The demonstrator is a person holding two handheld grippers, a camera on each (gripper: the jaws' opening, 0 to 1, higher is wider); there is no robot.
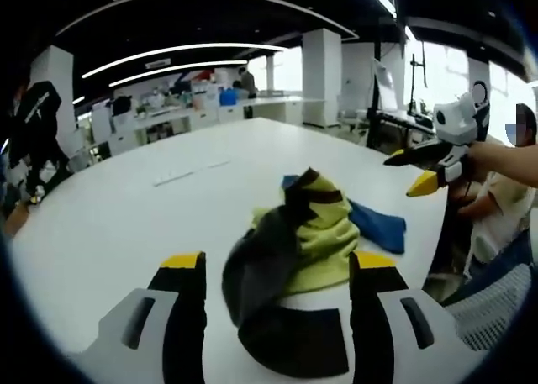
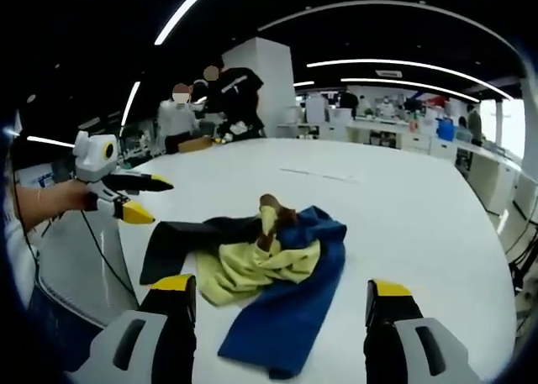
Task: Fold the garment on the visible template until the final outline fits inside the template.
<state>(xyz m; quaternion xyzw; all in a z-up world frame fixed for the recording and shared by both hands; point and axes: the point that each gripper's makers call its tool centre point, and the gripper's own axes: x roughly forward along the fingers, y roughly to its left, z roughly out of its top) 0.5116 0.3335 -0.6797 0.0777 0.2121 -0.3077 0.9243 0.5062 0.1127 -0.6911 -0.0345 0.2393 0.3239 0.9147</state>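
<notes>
The garment (image 1: 294, 258) lies in a soft, bumpy heap near the middle of the big white desk (image 1: 126, 207), and it is not folded yet, so I think this is the very start of the job. Both tools hang above the desk and neither one touches the cloth. The left gripper (image 1: 277, 275) has its fingers wide apart, one on each side of the heap, with nothing held. The right gripper (image 2: 277, 296) also has its fingers wide apart and empty, with the heap in front of them. The cloth has blocks of colour: yellow-green, dark blue, and black or dark grey. It looks limp and a bit thick, like a sweatshirt, with deep folds and one little peak sticking up in the middle. I cannot see any template marked on the desk; the top looks smooth, plain and a little shiny. I think the next move is to pick up an edge or a corner with each tool and pull the heap out flat, since it will be hard to fold while it is bunched up.
</notes>
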